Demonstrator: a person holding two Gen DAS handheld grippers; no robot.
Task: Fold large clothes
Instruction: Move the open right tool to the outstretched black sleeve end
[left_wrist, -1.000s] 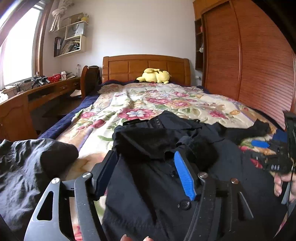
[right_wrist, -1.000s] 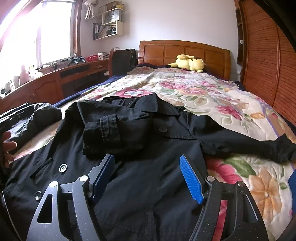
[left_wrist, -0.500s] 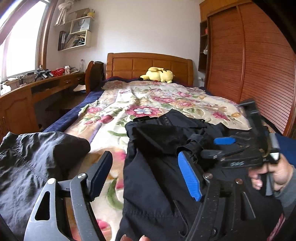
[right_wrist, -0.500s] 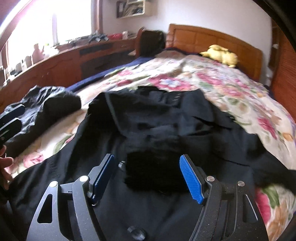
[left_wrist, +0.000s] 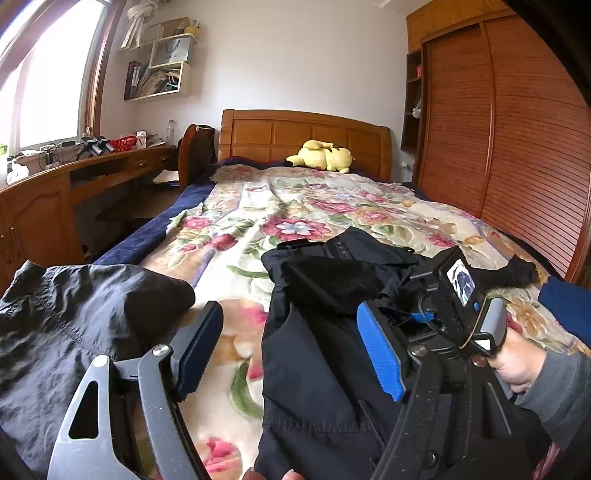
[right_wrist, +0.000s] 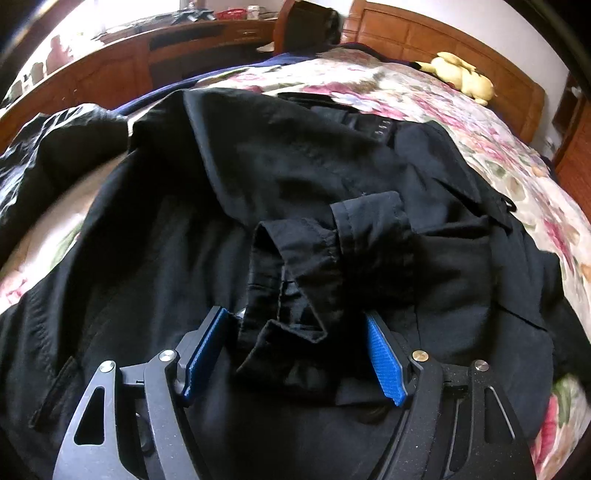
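A black coat (right_wrist: 258, 192) lies on a cream bedspread (left_wrist: 332, 206) patterned with pink and red flowers and green leaves. The plush toy (left_wrist: 321, 156) is yellow, the headboard (left_wrist: 295, 134) warm orange-brown, the gripper pads (right_wrist: 384, 363) bright blue.

A: We're in a home bedroom, we'd say. A bed (left_wrist: 332, 206) under a floral blanket (left_wrist: 295, 221) fills the middle of the frame, its wooden headboard (left_wrist: 306, 134) against the far wall.

B: Agreed. We see 1 yellow plush toy (left_wrist: 321, 159) lying by that headboard, and a slatted wooden wardrobe (left_wrist: 517, 122) along the right edge.

A: At the left, a long wooden desk (left_wrist: 55, 184) runs below a bright window (left_wrist: 44, 81), cluttered with small things.

B: And at upper left, wall shelves (left_wrist: 162, 70) hold books and a paper bag. Dark clothes (left_wrist: 74, 317) lie on the blanket at lower left.
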